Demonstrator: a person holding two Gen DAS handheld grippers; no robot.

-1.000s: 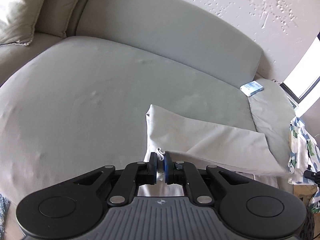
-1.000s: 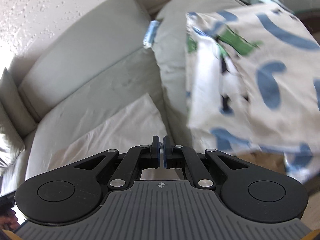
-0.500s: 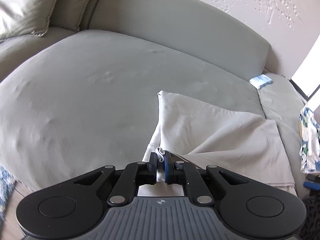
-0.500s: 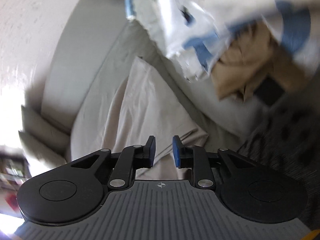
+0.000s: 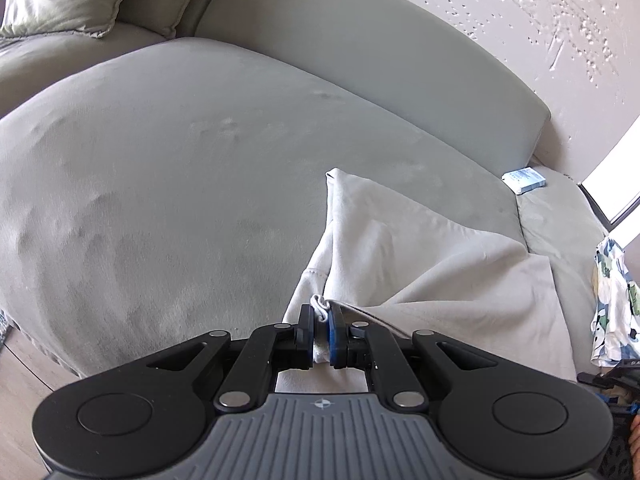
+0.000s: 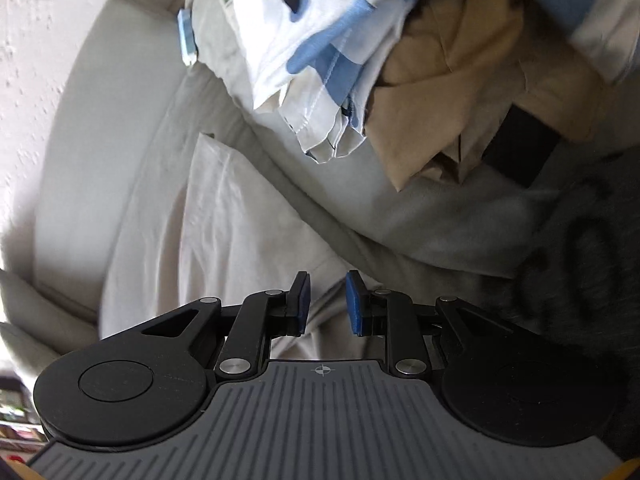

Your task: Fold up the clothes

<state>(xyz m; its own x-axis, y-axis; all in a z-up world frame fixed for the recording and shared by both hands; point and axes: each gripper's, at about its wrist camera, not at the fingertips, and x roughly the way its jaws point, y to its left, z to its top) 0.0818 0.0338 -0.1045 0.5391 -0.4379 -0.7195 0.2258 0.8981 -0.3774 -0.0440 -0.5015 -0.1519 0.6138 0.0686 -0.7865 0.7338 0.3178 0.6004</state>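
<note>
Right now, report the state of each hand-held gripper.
Left hand-held gripper: closed on an edge of the pale beige fabric garment.
Right hand-held gripper: open, holding nothing, over the same garment.

Daylight entered from a window (image 5: 616, 184) ahead-right of the left gripper, blown out white. Left view was sharp; fisheye bending and dark vignetting marked its corners. Right view showed motion blur, worst over the dark rug (image 6: 576, 240) ahead-right.
</note>
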